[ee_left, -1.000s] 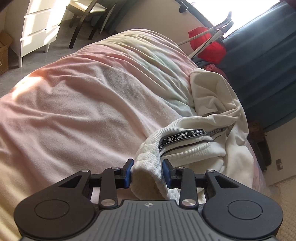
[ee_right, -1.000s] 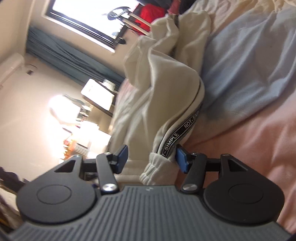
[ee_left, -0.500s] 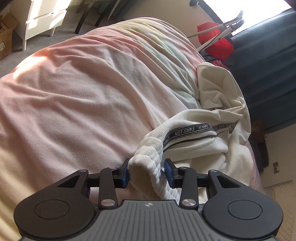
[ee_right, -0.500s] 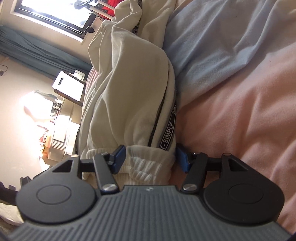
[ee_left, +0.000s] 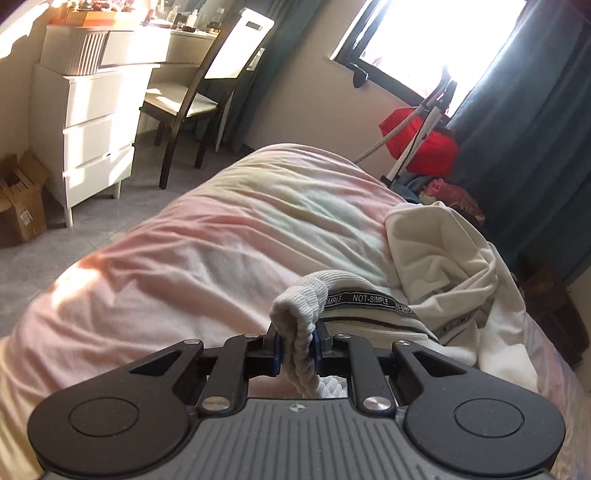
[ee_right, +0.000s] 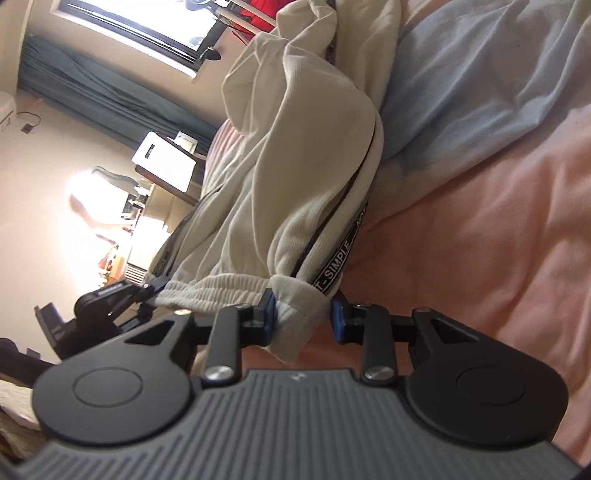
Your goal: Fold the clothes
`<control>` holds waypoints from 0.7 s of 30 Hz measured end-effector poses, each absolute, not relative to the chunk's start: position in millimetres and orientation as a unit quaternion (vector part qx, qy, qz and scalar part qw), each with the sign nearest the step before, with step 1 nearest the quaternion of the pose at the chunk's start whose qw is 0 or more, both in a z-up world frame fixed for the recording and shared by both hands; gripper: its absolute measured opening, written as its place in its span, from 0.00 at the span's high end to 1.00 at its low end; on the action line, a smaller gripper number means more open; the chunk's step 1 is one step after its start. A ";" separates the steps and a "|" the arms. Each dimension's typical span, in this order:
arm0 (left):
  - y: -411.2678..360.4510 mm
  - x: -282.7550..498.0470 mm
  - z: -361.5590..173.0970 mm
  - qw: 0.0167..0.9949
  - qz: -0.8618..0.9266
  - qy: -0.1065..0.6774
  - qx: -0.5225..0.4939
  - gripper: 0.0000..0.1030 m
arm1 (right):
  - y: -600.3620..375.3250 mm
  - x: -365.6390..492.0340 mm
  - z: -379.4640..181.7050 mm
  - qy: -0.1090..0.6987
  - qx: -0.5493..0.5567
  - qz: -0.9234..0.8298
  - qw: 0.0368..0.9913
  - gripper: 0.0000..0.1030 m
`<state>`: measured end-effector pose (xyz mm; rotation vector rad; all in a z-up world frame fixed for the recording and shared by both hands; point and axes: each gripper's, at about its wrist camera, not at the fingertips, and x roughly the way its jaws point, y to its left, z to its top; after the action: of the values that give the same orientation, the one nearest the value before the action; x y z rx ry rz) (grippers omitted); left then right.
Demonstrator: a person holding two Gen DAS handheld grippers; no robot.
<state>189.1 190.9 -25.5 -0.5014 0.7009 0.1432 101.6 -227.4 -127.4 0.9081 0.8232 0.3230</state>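
The left wrist view sits low and close over the bed, looking along its gripper toward the window at upper right and the white drawers at upper left. The right wrist view is rolled steeply sideways, perhaps a quarter turn, closer still to the bed, the window at its top left. Both share the cream garment, window and curtain.
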 end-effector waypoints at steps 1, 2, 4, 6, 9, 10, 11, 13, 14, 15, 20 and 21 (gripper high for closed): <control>196.1 199.3 -16.3 0.908 0.073 0.340 -0.234 0.84 | -216.7 100.8 -125.7 0.379 0.437 0.152 0.801 0.70; 204.0 212.4 -5.3 0.911 0.077 0.339 -0.221 0.84 | -202.3 103.6 -125.3 0.375 0.449 0.158 0.796 0.70; 221.1 239.3 17.4 0.917 0.087 0.335 -0.197 0.84 | -169.1 112.7 -125.2 0.368 0.470 0.174 0.783 0.70; 241.2 266.2 39.8 0.922 0.102 0.327 -0.183 0.85 | -134.3 124.3 -124.5 0.364 0.485 0.194 0.771 0.71; 265.0 320.3 60.9 0.931 0.144 0.316 -0.111 0.85 | -70.7 157.2 -120.3 0.368 0.483 0.245 0.756 0.71; 272.2 339.4 66.6 0.933 0.159 0.313 -0.083 0.85 | -47.6 170.2 -118.6 0.369 0.480 0.263 0.751 0.71; 278.3 357.2 69.6 0.933 0.172 0.311 -0.058 0.85 | -23.7 184.3 -118.1 0.373 0.474 0.281 0.746 0.71; 288.2 393.4 55.0 0.928 0.187 0.322 -0.029 0.85 | 15.5 208.8 -120.7 0.383 0.456 0.302 0.745 0.71; 293.6 411.8 44.1 0.924 0.192 0.329 -0.022 0.85 | 30.0 219.1 -125.6 0.390 0.449 0.306 0.743 0.71; 298.8 426.8 29.8 0.920 0.194 0.340 -0.026 0.84 | 43.0 229.1 -131.8 0.400 0.443 0.309 0.741 0.71; 313.8 481.1 -38.0 0.903 0.191 0.383 -0.035 0.84 | 73.4 255.2 -163.5 0.432 0.425 0.318 0.729 0.70; 313.9 486.7 -50.4 0.901 0.185 0.392 -0.031 0.82 | 75.3 256.7 -166.7 0.432 0.421 0.321 0.730 0.70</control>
<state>486.7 313.9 -50.4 -0.0646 0.8110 0.3829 256.7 75.3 -166.7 0.9269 0.9523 0.7070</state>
